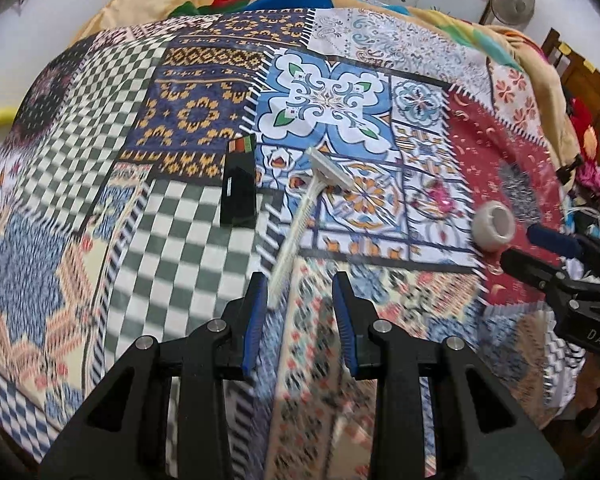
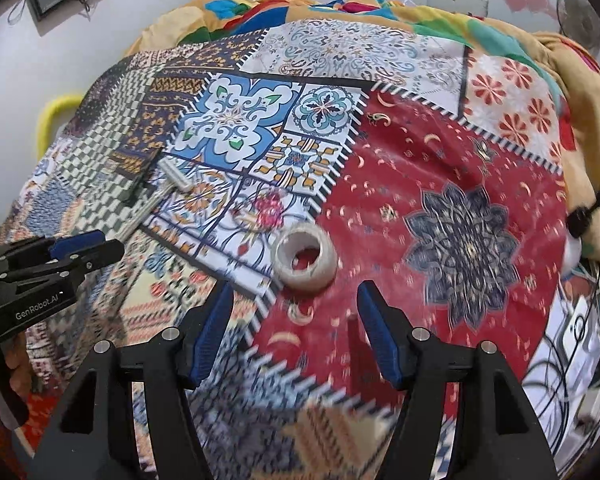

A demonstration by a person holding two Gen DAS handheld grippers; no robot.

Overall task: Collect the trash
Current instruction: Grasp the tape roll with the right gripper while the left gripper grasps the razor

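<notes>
Bed: a patchwork sheet (image 1: 188, 220) covers it; all the items lie on top.
Razor: white disposable razor (image 1: 300, 216), head toward 12 o'clock, handle running down to 6 o'clock, its end just at the tip of the left gripper's left finger; blur hides whether they touch. In the right view the razor (image 2: 156, 196) sits at 10 o'clock.
Box: small black box (image 1: 239, 184) with a striped end, just beside the razor at its 9 o'clock, apart from it.
Tape roll: near-empty pale roll (image 2: 305, 258), lying flat on the red patch's edge, at 12 o'clock just ahead of the right gripper, not between the fingers. In the left view the tape roll (image 1: 493, 226) is at 3 o'clock.
Left gripper: (image 1: 300, 300) fingers apart, nothing clamped, pointing steeply down at the sheet.
Right gripper: (image 2: 296, 316) fingers wide apart, empty.
Backdrop: crumpled bright blanket (image 2: 340, 4) at 12 o'clock, fan (image 1: 512, 0) at 1 o'clock.
</notes>
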